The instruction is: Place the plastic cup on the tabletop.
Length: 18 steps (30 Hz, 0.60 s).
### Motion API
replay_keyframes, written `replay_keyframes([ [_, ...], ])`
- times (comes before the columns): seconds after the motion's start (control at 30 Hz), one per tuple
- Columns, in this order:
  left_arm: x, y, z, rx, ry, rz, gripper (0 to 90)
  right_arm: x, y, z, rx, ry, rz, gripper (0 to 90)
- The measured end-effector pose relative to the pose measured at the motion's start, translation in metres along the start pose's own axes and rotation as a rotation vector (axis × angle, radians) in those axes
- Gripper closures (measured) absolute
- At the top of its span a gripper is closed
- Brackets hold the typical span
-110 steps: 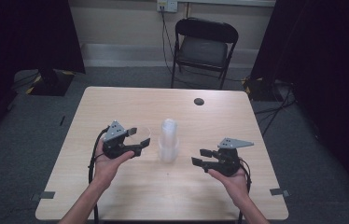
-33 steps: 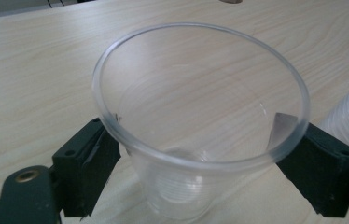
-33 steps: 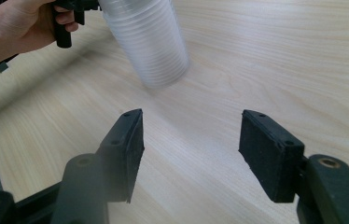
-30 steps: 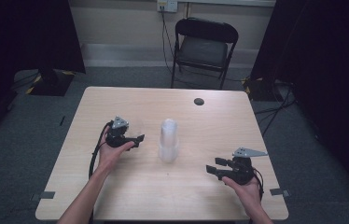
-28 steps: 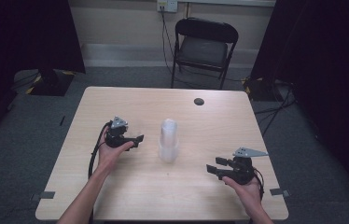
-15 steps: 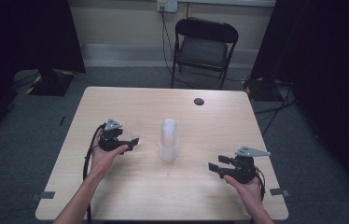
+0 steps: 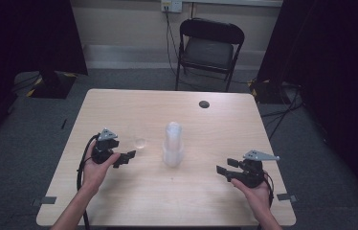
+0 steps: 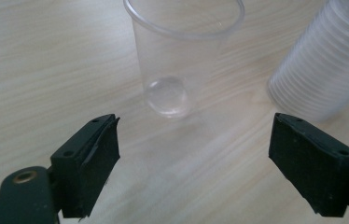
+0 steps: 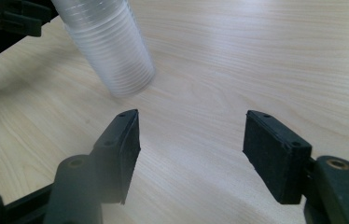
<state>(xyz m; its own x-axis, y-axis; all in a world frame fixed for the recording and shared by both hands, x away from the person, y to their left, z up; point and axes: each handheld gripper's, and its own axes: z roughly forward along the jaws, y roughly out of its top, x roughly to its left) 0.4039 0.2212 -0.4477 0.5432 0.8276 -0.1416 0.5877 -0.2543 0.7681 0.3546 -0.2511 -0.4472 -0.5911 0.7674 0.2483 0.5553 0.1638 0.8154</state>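
A single clear plastic cup (image 7: 140, 142) (image 8: 182, 56) stands upright on the wooden table (image 7: 119, 105), left of a tall stack of clear cups (image 7: 173, 143) (image 8: 326, 70) (image 9: 109, 46). My left gripper (image 7: 125, 157) (image 8: 200, 158) is open just short of the single cup, with nothing between its jaws. My right gripper (image 7: 225, 171) (image 9: 193, 149) rests near the table's right front, pointing at the stack from a distance. Its jaws have just been opening, stand wide open and have only bare table between them.
A small dark round disc (image 7: 204, 104) lies at the table's far right. A black folding chair (image 7: 209, 45) stands behind the table. Bare tabletop stretches between the stack and the right gripper.
My left gripper has drawn back from the single cup, toward the left and the near edge. The cup now stands free. The right hand has stayed put.
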Motion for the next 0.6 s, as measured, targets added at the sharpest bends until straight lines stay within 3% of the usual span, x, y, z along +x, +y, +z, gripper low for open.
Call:
replay_keyframes([
  [0.07,-0.002,-0.004,-0.003,-0.003,0.000,-0.016,16.2,-0.001,0.000,0.000,0.001,-0.003,-0.001,36.3],
  [0.17,-0.008,-0.009,-0.011,-0.005,0.003,-0.002,16.3,-0.001,0.000,0.000,0.003,-0.007,-0.001,36.1],
  [0.33,-0.015,-0.011,-0.021,-0.008,0.009,-0.016,16.3,-0.002,-0.002,0.000,0.004,-0.011,0.001,36.0],
  [0.6,-0.029,-0.021,-0.034,-0.015,0.020,0.041,16.3,-0.002,-0.003,0.000,0.005,-0.019,-0.004,35.2],
])
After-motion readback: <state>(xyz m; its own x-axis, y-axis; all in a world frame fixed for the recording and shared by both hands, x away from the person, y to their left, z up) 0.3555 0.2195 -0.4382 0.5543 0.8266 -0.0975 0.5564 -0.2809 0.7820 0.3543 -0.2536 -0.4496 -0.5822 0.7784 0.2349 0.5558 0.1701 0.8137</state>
